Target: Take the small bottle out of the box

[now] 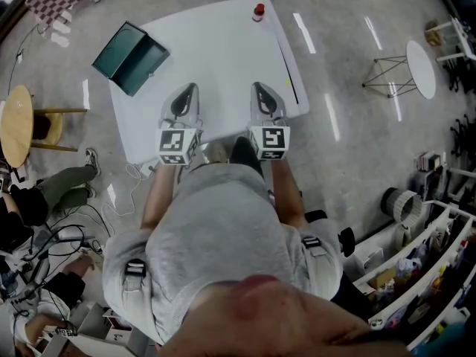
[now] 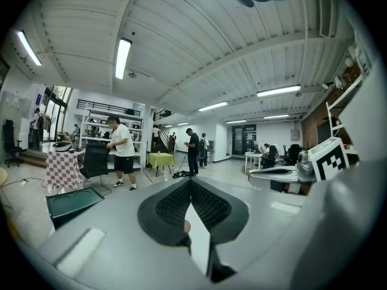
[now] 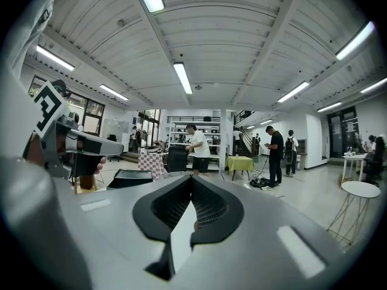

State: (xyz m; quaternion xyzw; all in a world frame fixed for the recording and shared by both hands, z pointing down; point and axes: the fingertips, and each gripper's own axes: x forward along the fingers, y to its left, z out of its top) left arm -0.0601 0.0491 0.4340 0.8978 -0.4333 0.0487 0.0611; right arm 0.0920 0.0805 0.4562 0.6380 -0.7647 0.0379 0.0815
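Note:
An open dark green box [image 1: 130,56] lies at the far left corner of the white table [image 1: 223,50]. The box also shows low on the left in the left gripper view [image 2: 72,203] and in the right gripper view [image 3: 133,178]. I see no bottle inside it from here. A small red-topped object [image 1: 259,10] stands at the table's far edge. My left gripper [image 1: 187,89] and right gripper [image 1: 260,88] rest side by side near the table's front edge. Both are shut and empty, as the left gripper [image 2: 190,183] and right gripper [image 3: 192,180] views show.
A round wooden stool [image 1: 16,125] stands left of the table, and a seated person's legs [image 1: 63,184] are beside it. A white round side table [image 1: 420,69] stands to the right. Shelves [image 1: 416,274] fill the lower right. Several people stand in the hall behind [image 2: 124,153].

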